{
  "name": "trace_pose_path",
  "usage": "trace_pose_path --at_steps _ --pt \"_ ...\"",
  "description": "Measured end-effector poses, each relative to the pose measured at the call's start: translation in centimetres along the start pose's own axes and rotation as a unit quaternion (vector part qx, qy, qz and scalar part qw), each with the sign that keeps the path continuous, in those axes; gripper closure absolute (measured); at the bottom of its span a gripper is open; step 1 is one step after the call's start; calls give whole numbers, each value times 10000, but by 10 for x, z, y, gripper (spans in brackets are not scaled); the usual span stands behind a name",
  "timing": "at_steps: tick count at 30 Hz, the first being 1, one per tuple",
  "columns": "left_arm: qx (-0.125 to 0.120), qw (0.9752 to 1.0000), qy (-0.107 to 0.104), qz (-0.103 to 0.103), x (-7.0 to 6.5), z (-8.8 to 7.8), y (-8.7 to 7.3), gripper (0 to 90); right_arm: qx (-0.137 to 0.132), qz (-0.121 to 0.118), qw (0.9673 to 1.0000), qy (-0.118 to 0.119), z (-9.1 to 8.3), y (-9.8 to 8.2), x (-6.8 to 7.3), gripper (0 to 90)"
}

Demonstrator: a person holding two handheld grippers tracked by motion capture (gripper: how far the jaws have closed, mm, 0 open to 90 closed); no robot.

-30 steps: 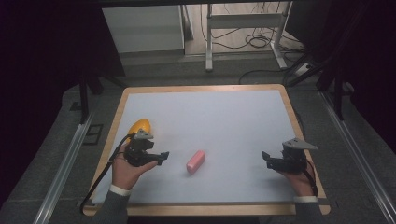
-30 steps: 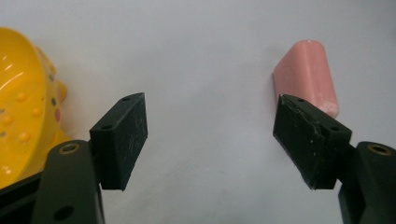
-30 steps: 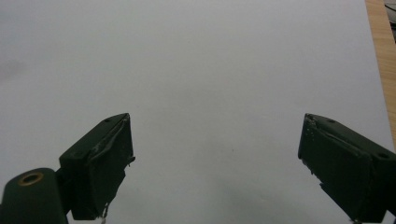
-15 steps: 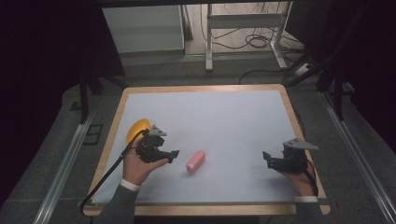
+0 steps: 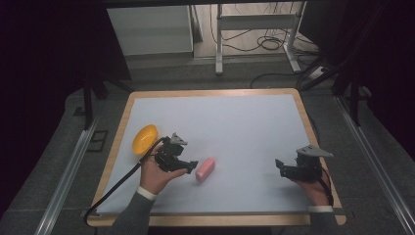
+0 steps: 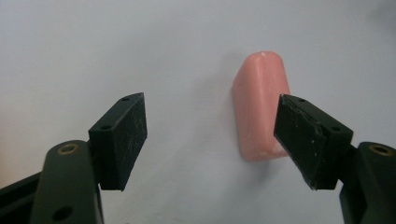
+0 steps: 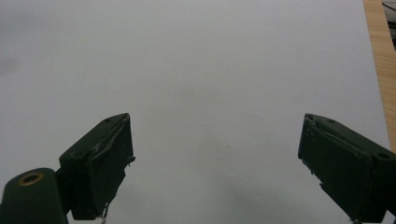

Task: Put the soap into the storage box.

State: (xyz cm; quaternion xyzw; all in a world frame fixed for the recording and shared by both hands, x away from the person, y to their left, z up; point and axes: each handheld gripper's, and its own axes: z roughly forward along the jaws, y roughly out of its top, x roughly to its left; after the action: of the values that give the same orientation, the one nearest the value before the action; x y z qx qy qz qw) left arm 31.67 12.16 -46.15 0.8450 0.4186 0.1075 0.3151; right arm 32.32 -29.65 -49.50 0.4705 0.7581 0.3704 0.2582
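A pink rounded block (image 5: pixel 205 169) lies on the white table sheet (image 5: pixel 235 132), left of centre. My left gripper (image 5: pixel 192 165) is open, its tips right beside the block's left end. In the left gripper view the pink block (image 6: pixel 259 109) lies just ahead, close to the right-hand jaw and partly behind it; the left gripper (image 6: pixel 212 135) holds nothing. A yellow bowl (image 5: pixel 145 138) sits behind and to the left of that hand. At the right side of the table my right gripper (image 5: pixel 279 165) stands open over bare sheet, and the right gripper (image 7: pixel 215 154) has nothing between its jaws.
The sheet covers a wooden-edged table (image 5: pixel 113 161). A strip of the wooden edge (image 7: pixel 379 56) runs along the right of the right gripper view. A black cable (image 5: pixel 115 191) trails from the left gripper to the table's front. Beyond the table are metal frame legs (image 5: pixel 219 44) and floor cables.
My left gripper has moved right and slightly forward, from beside the yellow bowl up to the pink block. The right gripper and the block have stayed put.
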Motion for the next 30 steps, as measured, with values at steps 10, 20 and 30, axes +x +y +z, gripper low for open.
trace_pose_path --at_steps 10,20,30 --pt "30 9999 -71 80 -10 9 5 261 14 -26 10000 -43 0 -1 0 100" --pt "145 9998 -88 87 -14 20 6 261 50 -11 10000 -60 2 -1 -1 101" --pt "188 9996 -179 54 -17 25 7 261 55 -11 10000 -66 2 -1 -1 100"
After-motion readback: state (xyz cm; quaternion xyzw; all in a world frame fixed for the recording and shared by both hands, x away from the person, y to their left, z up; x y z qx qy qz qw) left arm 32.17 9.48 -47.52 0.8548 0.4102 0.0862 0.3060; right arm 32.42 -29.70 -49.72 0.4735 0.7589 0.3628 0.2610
